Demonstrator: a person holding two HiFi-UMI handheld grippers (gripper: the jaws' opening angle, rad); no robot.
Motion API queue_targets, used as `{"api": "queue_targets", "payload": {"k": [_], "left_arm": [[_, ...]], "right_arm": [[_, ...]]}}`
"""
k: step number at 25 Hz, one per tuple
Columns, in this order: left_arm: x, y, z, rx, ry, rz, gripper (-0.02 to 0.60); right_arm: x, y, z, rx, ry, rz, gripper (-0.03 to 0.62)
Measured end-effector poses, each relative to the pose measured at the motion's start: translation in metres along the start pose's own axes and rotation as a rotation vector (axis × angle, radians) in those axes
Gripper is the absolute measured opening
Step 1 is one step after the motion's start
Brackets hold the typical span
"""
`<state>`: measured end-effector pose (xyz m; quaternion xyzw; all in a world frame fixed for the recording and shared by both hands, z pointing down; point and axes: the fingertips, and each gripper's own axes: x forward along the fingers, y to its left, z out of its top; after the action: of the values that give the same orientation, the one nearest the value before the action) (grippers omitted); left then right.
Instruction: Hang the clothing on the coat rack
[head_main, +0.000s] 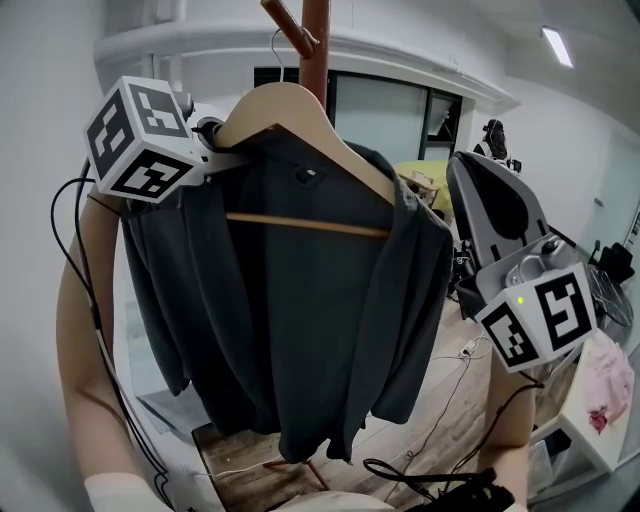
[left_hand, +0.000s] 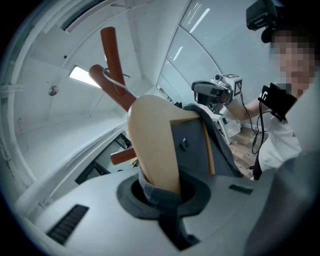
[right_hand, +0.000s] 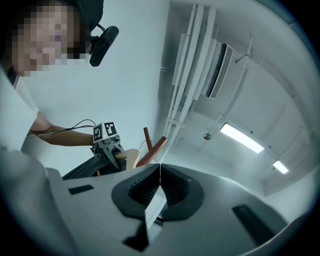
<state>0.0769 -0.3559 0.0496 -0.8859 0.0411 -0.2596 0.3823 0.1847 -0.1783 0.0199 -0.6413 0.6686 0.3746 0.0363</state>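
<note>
Dark jacket (head_main: 300, 320) on wooden hanger (head_main: 290, 100) — hook over a coat rack (head_main: 315, 25) peg. Left gripper (left_hand: 160, 192) fingers pinch the hanger's end through fabric; right gripper (right_hand: 159, 172) fingers pressed together, empty.

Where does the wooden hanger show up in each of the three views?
Head view: wooden hanger upper centre, carrying the dark jacket.
Left gripper view: hanger large, centre, gripped between the jaws.
Right gripper view: hanger small, left of centre, above the jaws.
Shared landmark: the red-brown coat rack.

Brown coat rack (head_main: 316, 30) far centre; hanger (head_main: 300, 105) hook over its left peg; wood floor (head_main: 425, 400) carries cables (head_main: 400, 468), near right.
</note>
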Motion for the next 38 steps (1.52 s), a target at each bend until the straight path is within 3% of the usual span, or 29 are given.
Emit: {"api": "queue_targets", "payload": {"k": [14,22,38], "left_arm": [[0.006,-0.001,-0.001,-0.027,-0.014,-0.004,0.035],[0.009,-0.006,0.0,-0.032,-0.046,0.044,0.058],[-0.022,0.005,0.003,0.058,-0.076,0.293,0.244]], "right_arm": [[0.004,0.001,-0.012,0.008,0.042,0.001,0.02],[-0.003,0.007,-0.016,0.01,0.037,0.02,0.021],[0.013,0.032,-0.011,0.016,0.009,0.095,0.021]]}}
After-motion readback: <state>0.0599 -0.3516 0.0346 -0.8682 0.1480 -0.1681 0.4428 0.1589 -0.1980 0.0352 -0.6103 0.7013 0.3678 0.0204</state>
